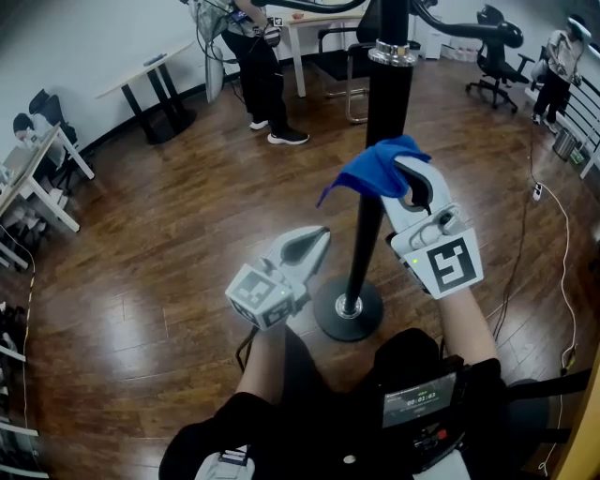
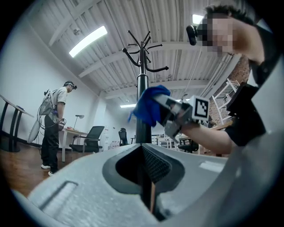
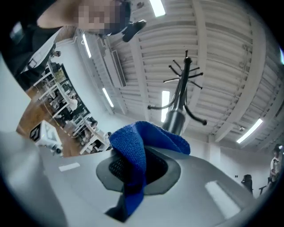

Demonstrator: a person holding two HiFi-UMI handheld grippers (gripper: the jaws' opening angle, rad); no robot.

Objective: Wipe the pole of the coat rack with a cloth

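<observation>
Nearest to me: chest unit with small lit screen (image 1: 419, 400), bottom edge of head view, between the two forearms.

Right gripper (image 1: 405, 171): jaws clamped on the blue cloth (image 1: 373, 171). In the right gripper view the cloth (image 3: 133, 153) bunches out between the jaws, one corner hanging down. The cloth lies against the black pole (image 1: 368, 239) of the coat rack, below the silver collar (image 1: 392, 52). From the left gripper view it sits on the pole's front face, well under the hooks (image 2: 143, 49).

Left gripper (image 1: 314, 244): jaws closed together, nothing between them. It is lower than the right one, just left of the pole and apart from it, above the round base (image 1: 348, 309).

Base stands on the dark wood floor (image 1: 159, 234).

Background: a person (image 1: 261, 70) standing by a white table (image 1: 319, 23); an office chair (image 1: 495, 47) at upper right.
</observation>
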